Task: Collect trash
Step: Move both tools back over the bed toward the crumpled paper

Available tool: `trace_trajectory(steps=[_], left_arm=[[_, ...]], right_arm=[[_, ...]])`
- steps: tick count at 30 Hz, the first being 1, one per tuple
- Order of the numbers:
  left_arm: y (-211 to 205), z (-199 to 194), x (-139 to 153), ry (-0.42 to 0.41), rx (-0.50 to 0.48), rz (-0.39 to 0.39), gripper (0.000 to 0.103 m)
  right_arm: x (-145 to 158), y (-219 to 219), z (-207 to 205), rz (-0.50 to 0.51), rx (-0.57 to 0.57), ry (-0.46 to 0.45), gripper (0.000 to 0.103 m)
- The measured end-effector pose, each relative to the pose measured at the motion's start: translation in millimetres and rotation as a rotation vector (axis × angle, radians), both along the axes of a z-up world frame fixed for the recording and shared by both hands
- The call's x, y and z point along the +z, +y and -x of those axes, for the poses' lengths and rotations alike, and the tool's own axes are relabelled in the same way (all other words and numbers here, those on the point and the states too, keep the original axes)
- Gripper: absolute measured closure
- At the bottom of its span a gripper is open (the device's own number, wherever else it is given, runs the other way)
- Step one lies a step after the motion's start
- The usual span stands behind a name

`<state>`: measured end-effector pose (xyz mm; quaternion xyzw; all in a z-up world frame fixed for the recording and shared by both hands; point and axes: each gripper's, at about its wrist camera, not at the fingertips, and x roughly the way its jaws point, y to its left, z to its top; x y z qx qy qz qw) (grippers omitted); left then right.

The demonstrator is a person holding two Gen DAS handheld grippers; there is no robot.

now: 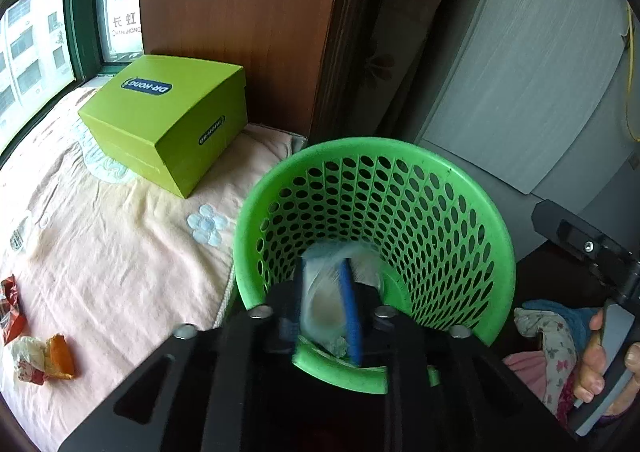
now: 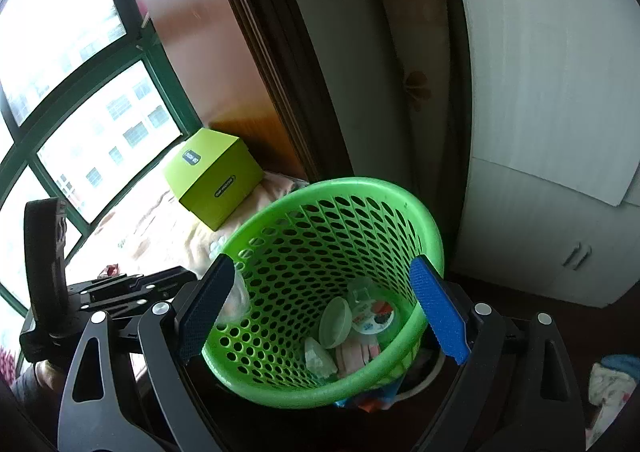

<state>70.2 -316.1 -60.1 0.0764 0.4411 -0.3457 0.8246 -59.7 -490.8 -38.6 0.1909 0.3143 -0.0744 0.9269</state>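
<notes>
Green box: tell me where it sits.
In the left wrist view, the green box sits upper left on the pink sheet, against the wooden panel, beyond the basket.

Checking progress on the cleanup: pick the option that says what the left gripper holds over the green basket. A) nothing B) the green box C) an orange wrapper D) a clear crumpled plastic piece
D: the left gripper is clamped on a clear crumpled plastic piece above the green basket.

At upper left we see a green box (image 1: 168, 119) lying on a pink sheet (image 1: 120, 252), below the window (image 1: 36, 51); a white cabinet (image 2: 560, 131) stands at right.
</notes>
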Motion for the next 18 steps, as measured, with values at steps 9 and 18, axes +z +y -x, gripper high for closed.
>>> trace_trajectory(steps=[9,18], left_arm=[[37.7,3.2,13.4,-0.020,0.067,0.023,0.064],[125.7,-7.7,15.5,-0.028,0.230,0.014,0.063]], right_arm=[[5.3,28.8,0.6,-0.018,0.060,-0.019,0.014],[1.7,88.7,-24.1,-0.012,0.191,-0.006,0.014]])
